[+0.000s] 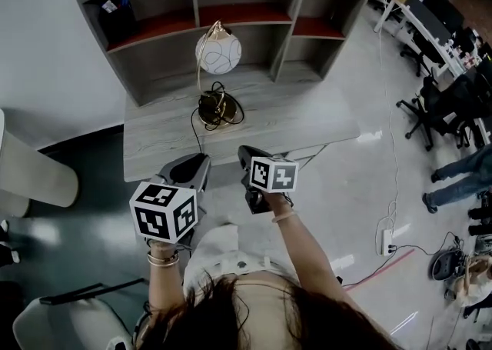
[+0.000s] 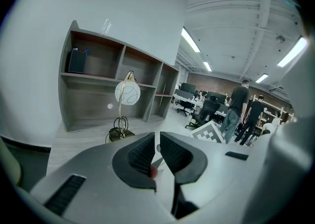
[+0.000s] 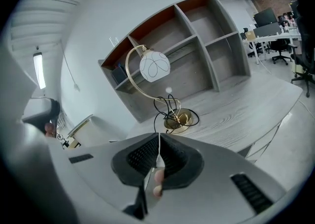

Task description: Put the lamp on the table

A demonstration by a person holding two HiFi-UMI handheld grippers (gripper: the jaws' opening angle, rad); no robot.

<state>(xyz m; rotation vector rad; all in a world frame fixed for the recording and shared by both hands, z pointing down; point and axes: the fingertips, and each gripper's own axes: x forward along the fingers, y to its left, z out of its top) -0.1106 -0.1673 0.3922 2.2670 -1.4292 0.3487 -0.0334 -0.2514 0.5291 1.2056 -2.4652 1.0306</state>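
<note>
LAMP ALREADY DOWN: My left gripper (image 1: 192, 165), fingers all but closed on nothing, and my right gripper (image 1: 247, 155), fingers pressed together and empty, hang just short of the near edge of the table (image 1: 307, 125). The lamp (image 1: 218, 51) stands upright on the table ahead of both sets of fingers. It is straight ahead of the right ones, which I judge nearer. Its long axis is vertical, and the arched neck hangs the globe roughly over the base.
</note>
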